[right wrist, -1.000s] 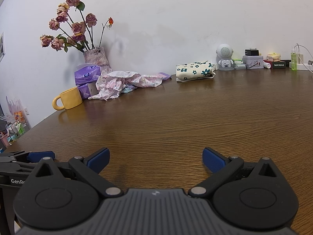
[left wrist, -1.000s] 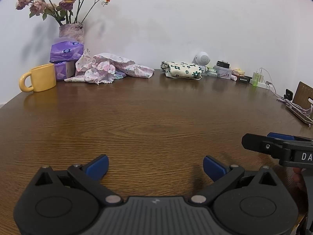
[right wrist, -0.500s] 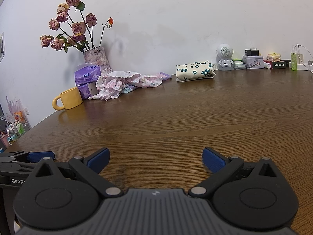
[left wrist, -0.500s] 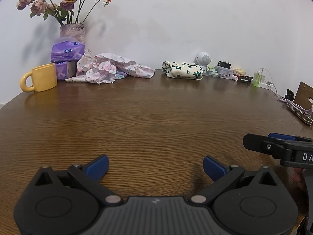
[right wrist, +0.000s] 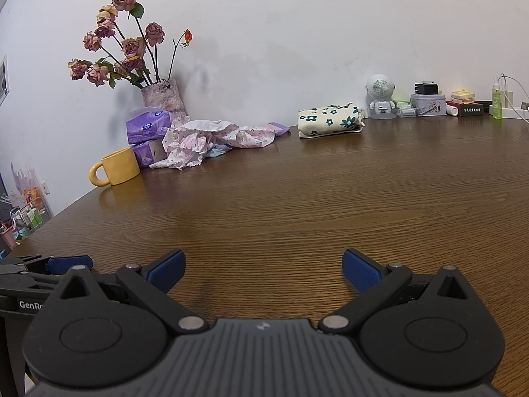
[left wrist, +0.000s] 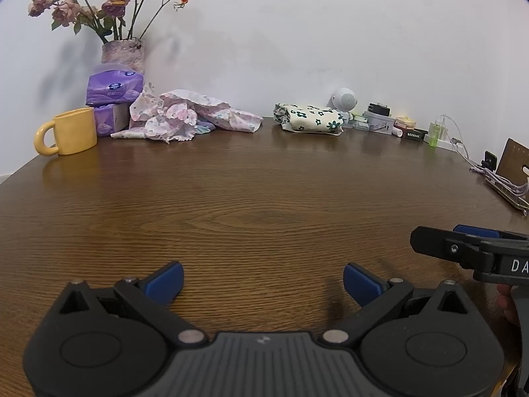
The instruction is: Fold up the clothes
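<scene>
While both tools are held low over the near edge of the wooden table [left wrist: 264, 198], the left gripper [left wrist: 263, 279] is seen with its blue-padded fingers spread wide and nothing between them. The right gripper [right wrist: 263, 266] is likewise spread wide and empty; its side is glimpsed at the right border of the left wrist view, just beside the left one. The broad middle of the tabletop is crossed only by wood grain. Well beyond it, against the white wall [right wrist: 297, 33], the crumpled pink floral garment [left wrist: 185, 117] is recorded lying unfolded, touching the stacked purple tissue packs [left wrist: 114, 94]. A yellow mug [left wrist: 71, 135] is noted nearer, left of the packs, with a vase of dried roses [left wrist: 122, 53] behind them. To the right of the heap, apart from it, a folded cream cloth with dark flowers [left wrist: 310, 119] is seen, then a small white robot figure [right wrist: 380, 97] and assorted small boxes and bottles along the wall.
</scene>
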`<state>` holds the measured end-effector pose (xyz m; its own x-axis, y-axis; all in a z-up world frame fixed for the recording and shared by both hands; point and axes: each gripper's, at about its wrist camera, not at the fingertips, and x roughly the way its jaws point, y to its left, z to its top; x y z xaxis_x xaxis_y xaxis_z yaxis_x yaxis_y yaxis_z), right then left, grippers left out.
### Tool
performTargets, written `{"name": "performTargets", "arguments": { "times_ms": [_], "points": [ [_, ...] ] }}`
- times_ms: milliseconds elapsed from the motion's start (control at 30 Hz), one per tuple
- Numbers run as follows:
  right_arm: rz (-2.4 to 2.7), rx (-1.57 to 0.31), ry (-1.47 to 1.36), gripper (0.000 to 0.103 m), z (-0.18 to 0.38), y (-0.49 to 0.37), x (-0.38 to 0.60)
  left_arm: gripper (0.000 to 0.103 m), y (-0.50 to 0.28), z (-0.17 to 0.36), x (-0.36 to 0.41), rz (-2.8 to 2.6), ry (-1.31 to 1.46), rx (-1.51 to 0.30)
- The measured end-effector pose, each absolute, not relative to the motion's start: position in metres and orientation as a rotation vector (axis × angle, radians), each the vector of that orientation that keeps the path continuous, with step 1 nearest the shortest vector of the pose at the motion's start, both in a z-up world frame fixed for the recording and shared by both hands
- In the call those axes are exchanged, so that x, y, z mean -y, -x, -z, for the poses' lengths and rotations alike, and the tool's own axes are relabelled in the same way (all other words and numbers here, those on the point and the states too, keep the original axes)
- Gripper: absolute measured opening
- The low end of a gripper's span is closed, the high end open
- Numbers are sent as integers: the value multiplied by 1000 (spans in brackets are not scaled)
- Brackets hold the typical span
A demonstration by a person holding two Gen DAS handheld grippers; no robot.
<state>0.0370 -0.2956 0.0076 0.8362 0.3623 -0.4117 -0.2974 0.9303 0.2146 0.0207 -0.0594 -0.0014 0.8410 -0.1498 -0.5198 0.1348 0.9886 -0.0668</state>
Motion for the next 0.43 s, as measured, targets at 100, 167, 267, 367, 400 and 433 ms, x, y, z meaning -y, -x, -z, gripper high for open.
{"name": "performTargets", "arguments": {
  "times_ms": [100, 167, 267, 367, 400, 433],
  "points": [
    [-350, -464, -143, 103, -8, -37, 295, 103, -21, 1, 59, 145, 28, -552],
    [-350, -464, -143, 103, -8, -37, 295, 103, -21, 1, 58, 141, 36, -550],
    [-350, -464, -143, 103, -8, -36, 295, 103, -21, 1, 58, 138, 44, -549],
    [-351, -465, -144, 103, -8, -37, 295, 103, -20, 1, 58, 143, 44, -548],
    [-351, -465, -144, 103, -8, -37, 295, 103, -20, 1, 58, 143, 44, -548],
    [-351, -465, -144, 103, -8, -37, 295, 103, -20, 1, 58, 140, 44, -548]
  ]
}}
